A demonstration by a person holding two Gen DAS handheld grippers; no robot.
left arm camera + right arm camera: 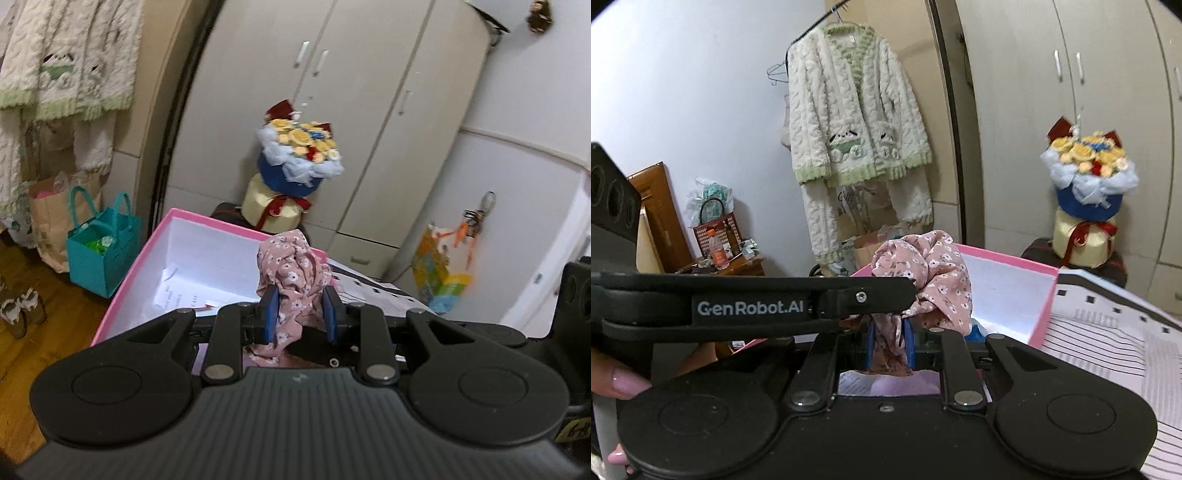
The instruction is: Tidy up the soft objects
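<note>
A pink cloth with small white flowers is bunched between the blue pads of my left gripper, which is shut on it. In the right wrist view the same floral cloth also hangs between the pads of my right gripper, shut on it too. Both hold it above the near edge of an open pink box with a white inside and some papers in it. The black side of the left tool crosses the right wrist view.
A flower bouquet stands on a cream tin before a beige wardrobe. A teal gift bag sits on the wooden floor. A fluffy white cardigan hangs on a rail. A striped box lid lies to the right. A hand grips the tool.
</note>
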